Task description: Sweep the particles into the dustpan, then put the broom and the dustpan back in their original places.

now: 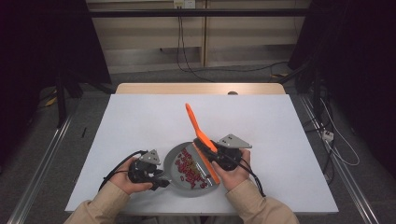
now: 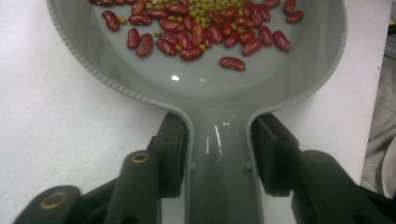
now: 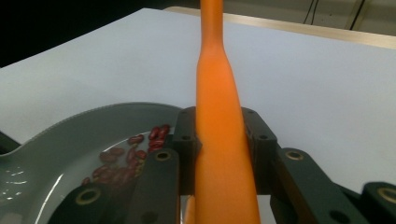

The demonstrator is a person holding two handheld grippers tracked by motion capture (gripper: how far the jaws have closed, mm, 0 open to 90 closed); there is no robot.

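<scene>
A grey pan (image 1: 169, 164) lies at the near middle of the white table, with red kidney beans (image 1: 189, 169) spread in it. In the left gripper view the red beans (image 2: 196, 32) are mixed with small green ones (image 2: 205, 5) at the pan's (image 2: 201, 88) far side. My left gripper (image 1: 161, 182) is shut on the pan's handle (image 2: 219, 163), with a pad against each side. My right gripper (image 1: 212, 156) is shut on an orange spatula (image 1: 196, 126). Its handle slants up and away, and its lower edge (image 1: 208, 169) rests in the pan's right side. In the right gripper view the spatula (image 3: 219, 93) rises between the jaws beside the pan (image 3: 60, 135).
The white board (image 1: 140, 121) stretches wide to the left, right and far side of the pan. A wooden table edge (image 1: 201, 88) shows behind it, with a small round object (image 1: 232, 93) on it. Cables (image 1: 336, 140) lie on the floor at the right.
</scene>
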